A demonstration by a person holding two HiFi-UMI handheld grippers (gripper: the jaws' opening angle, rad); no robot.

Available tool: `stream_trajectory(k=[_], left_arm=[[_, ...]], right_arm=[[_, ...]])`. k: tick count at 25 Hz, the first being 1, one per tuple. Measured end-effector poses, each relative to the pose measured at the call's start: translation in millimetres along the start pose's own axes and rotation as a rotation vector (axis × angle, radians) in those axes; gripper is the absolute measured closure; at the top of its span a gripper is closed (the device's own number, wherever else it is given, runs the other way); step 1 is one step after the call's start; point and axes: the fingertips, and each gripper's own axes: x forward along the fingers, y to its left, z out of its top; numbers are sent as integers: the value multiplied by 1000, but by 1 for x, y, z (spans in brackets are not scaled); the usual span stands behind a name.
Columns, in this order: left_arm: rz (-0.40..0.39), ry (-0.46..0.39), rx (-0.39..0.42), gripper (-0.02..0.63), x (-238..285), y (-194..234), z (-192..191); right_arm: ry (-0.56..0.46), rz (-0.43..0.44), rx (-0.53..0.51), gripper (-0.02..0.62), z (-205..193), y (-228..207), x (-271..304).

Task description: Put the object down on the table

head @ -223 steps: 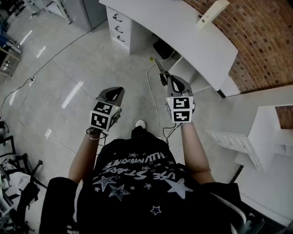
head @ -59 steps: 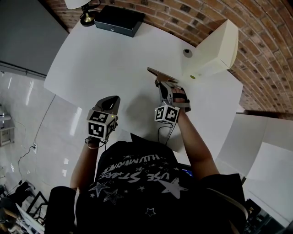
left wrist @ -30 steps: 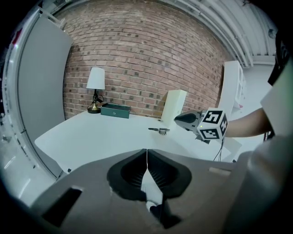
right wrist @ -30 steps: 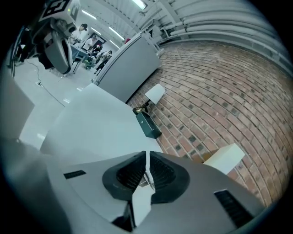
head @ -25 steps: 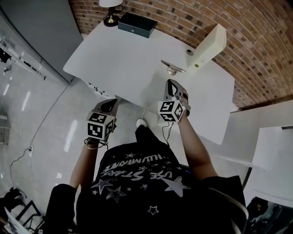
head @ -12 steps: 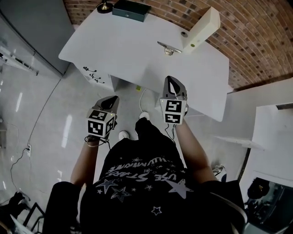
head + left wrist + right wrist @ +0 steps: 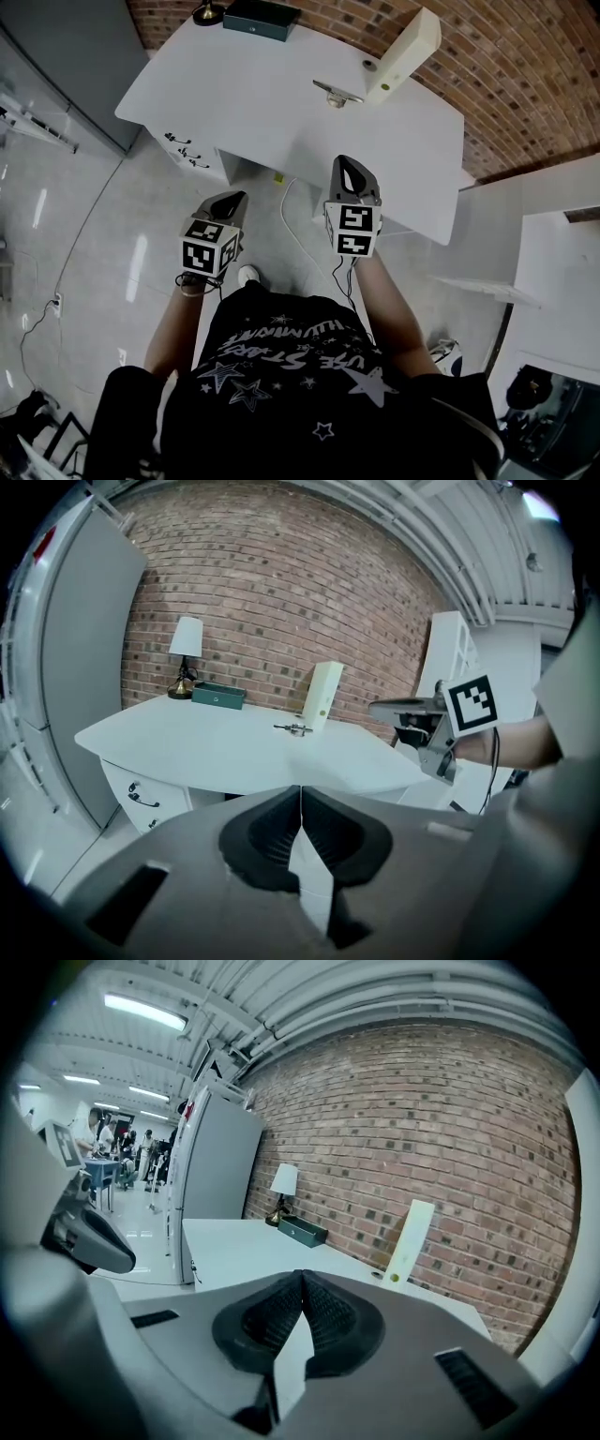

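White table (image 7: pixel 246 108) with object (image 7: pixel 337 93), box (image 7: pixel 262 19)

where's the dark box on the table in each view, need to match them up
Head view: dark box at the top edge, left of centre, on the far end of the table.
Left gripper view: dark box left of centre, about mid-height.
Right gripper view: dark box near the centre of the picture.
Shared landmark: the lamp stands just left of the box in all three views.
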Motion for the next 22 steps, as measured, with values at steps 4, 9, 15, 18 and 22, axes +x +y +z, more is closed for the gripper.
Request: stream_trajectory(k=[4, 9, 15, 18, 22], left_arm=[[-1, 1, 8, 586, 5, -32, 2], [-2, 17, 22, 586, 10, -75, -11], [31, -4, 14, 586, 5, -116, -17], [48, -19, 27, 584, 2, -135, -20], [66, -16, 30, 586, -4, -167, -33]], right_arm=[[3, 23, 60, 594, -9, -14, -19], [-7, 43, 97, 594, -27, -33, -45], [-27, 83, 140, 594, -46, -52, -80], [-49, 99, 160, 594, -51, -60, -101], [-59, 109, 161, 594, -64, -75, -133]])
